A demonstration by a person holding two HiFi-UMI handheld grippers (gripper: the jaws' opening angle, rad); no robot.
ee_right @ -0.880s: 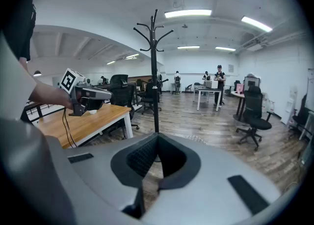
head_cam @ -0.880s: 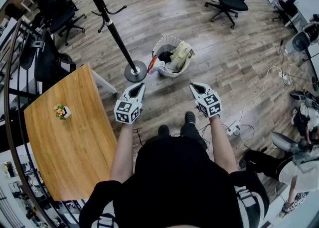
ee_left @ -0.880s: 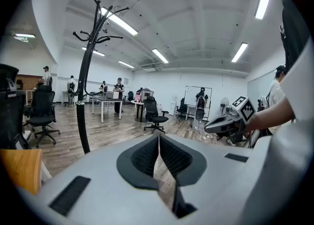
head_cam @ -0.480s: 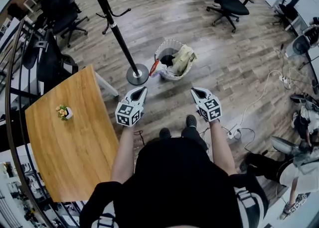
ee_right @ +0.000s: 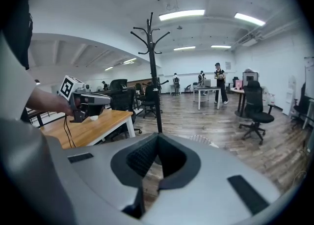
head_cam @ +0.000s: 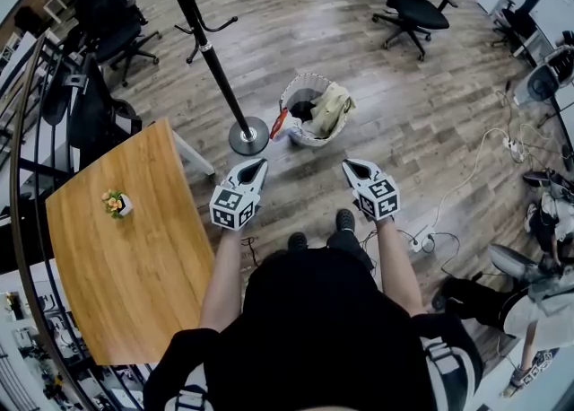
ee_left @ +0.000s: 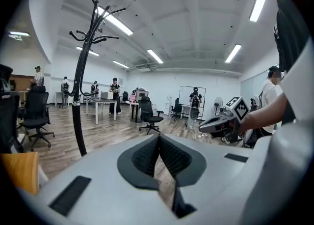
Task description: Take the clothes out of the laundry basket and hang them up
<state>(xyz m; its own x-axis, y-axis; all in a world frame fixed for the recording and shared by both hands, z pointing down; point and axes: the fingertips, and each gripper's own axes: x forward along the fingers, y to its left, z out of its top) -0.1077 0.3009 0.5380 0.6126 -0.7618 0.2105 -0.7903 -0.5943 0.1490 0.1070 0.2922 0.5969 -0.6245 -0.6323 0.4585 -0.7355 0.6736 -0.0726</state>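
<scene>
Clothes (head_cam: 328, 106) lie heaped in the basket (head_cam: 289, 89), and neither gripper touches them. The left gripper (head_cam: 254, 167) has its jaws pressed together on nothing, and the right gripper (head_cam: 349, 165) is closed and empty too. Both hover side by side, short of the basket. A coat stand (head_cam: 207, 50) rises just beside the basket, and a table (head_cam: 134, 266) lies at the left.

White basket (head_cam: 287, 100) (beige garment (head_cam: 330, 107))
</scene>
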